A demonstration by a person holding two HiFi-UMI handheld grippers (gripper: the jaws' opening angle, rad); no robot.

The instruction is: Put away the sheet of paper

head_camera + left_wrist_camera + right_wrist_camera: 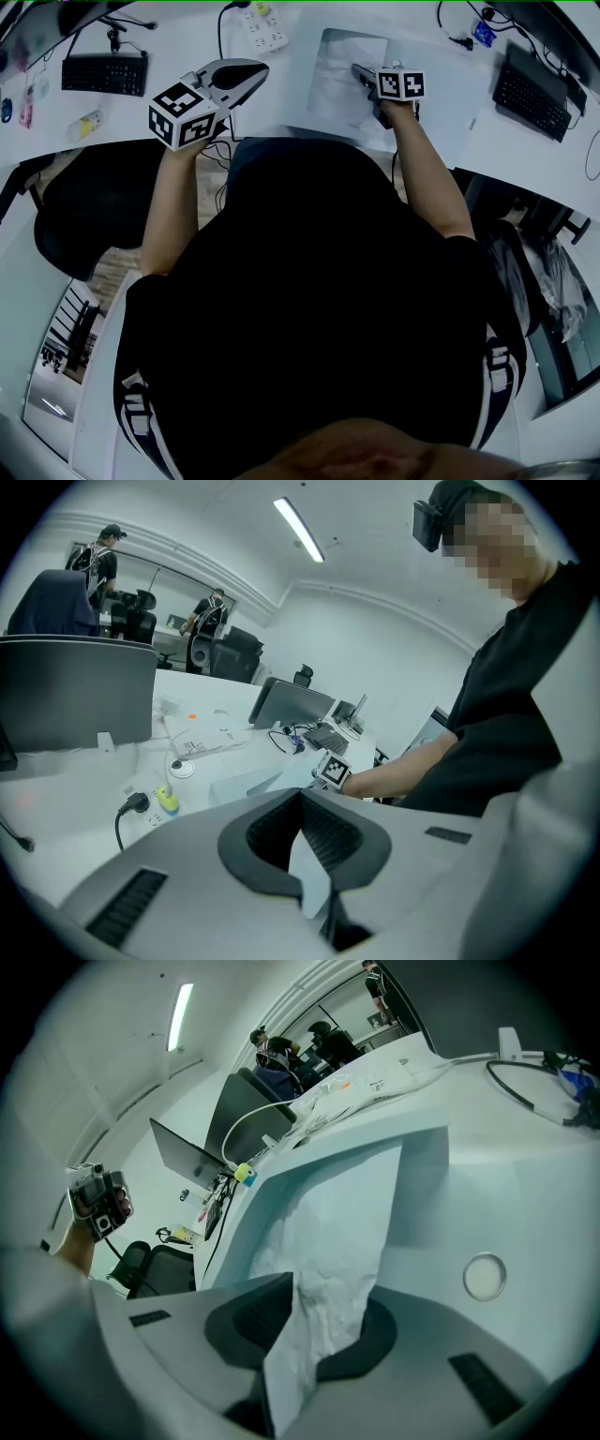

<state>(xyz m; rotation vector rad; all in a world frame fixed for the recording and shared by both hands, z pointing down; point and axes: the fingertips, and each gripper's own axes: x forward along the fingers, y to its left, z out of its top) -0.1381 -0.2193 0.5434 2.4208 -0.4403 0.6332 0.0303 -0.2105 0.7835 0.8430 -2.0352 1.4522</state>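
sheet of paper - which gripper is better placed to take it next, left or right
Right looks better placed. The right gripper has the sheet of paper between its jaws, while the left gripper is off to the side, apart from the paper.

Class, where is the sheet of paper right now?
Head view: the sheet lies at the top, right of centre, on the desk, right of the power strip, its edge between the right gripper's jaws.

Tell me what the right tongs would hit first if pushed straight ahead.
The crumpled sheet of paper: it lies between the right tongs and runs on ahead. Behind it, probably the large white sheet on the desk.
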